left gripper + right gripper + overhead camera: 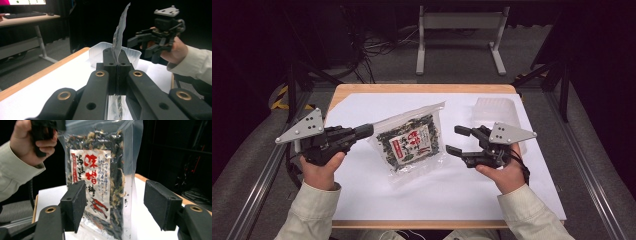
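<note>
Left tool [362, 132]: jaws fully closed, pinching the upper edge of the clear bag of dried seaweed mix [412, 142]. The bag hangs tilted from that pinch above the white-covered table [362, 195]. Right tool [458, 140]: jaws wide apart, nothing between the pads, just beside the bag's far side. A clear plastic tray [494, 107] sits beyond the right tool.

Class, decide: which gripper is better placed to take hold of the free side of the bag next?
Right gripper: its open jaws face the bag, while the left gripper already pinches it.
</note>
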Available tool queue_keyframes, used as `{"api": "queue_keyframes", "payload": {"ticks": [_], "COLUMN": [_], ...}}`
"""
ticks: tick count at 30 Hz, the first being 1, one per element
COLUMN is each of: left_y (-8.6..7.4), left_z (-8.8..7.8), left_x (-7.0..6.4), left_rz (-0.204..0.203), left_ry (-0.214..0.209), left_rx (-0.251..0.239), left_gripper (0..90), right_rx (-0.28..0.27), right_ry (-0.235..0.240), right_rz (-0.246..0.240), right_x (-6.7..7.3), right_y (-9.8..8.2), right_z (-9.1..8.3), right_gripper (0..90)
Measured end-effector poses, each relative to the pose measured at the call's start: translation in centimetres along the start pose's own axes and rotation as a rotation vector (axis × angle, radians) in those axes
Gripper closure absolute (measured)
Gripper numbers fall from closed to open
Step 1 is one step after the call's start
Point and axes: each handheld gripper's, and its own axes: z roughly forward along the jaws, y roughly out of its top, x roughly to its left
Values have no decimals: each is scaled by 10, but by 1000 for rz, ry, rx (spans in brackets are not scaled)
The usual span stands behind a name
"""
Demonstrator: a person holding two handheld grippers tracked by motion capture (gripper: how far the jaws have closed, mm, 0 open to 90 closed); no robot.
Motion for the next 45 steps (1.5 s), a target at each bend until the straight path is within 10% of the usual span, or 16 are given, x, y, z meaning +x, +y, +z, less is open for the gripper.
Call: {"api": "queue_keyframes", "payload": {"ticks": [25,37,45], "left_y": [-3,-5,-5], "left_z": [19,16,16], "left_x": [-16,-13,-12], "left_rz": [23,12,7], "left_ry": [-76,-56,-38], "left_rx": [-17,-37,-40], "left_gripper": [900,899,898], "right_rx": [58,117,135], "right_ry": [198,274,306], "right_rz": [27,-23,-36], "right_x": [-7,1,7], "right_y": [-1,-2,-1], "right_z": [48,47,45], "right_gripper": [279,682,749]}}
